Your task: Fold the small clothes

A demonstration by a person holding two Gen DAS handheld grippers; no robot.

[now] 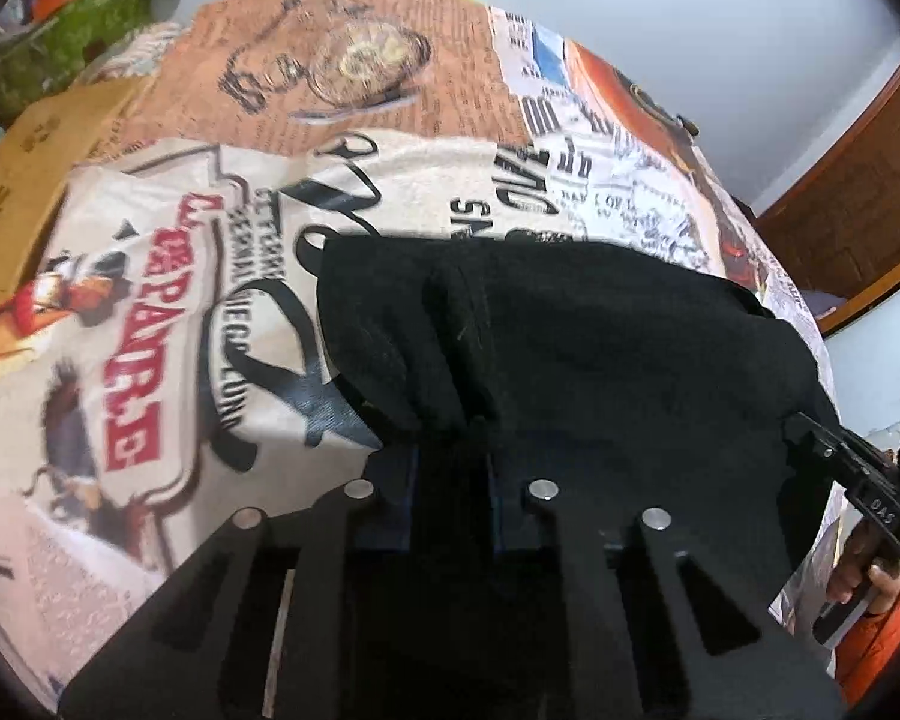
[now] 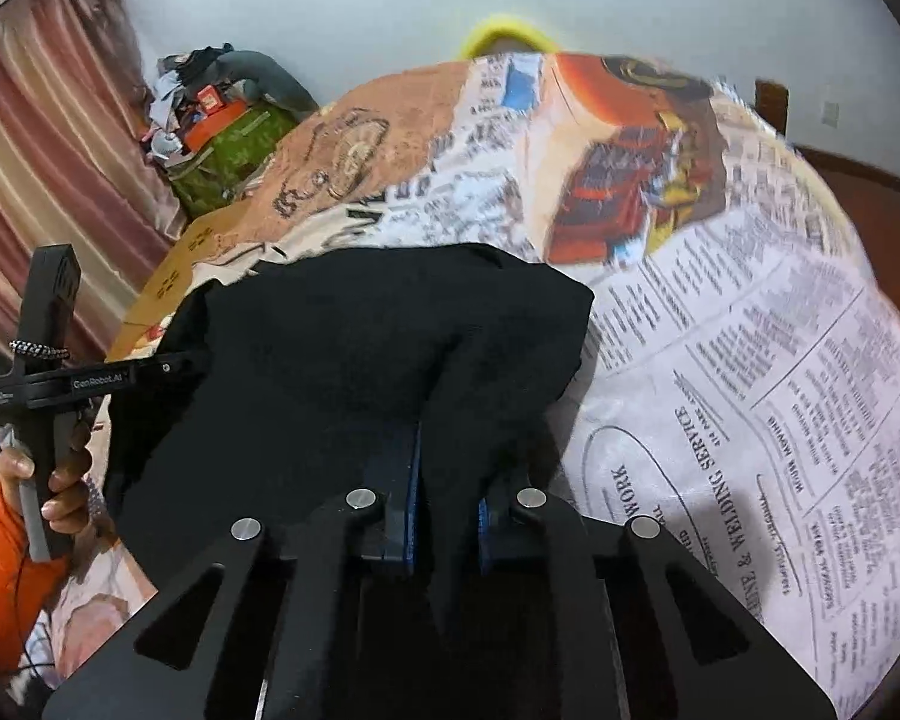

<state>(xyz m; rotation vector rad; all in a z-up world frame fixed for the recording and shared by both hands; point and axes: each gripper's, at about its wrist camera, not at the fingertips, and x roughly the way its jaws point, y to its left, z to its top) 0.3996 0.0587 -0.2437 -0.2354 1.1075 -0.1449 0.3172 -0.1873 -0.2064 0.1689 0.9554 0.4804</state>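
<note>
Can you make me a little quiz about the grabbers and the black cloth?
1. True or false: the left gripper is shut on the black garment.
2. What is the right gripper pinching? A) a cardboard box B) the black garment C) nothing
3. What pattern covers the tablecloth under the garment?

Key: 1 true. 2 B. 3 old newspaper print with pictures.

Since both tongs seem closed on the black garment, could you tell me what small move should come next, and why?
Probably lift both tongs a little and carry the near edge forward. The left tongs and right tongs each pinch a bunched fold of the black garment, the rest of which lies on the printed cloth.
</note>
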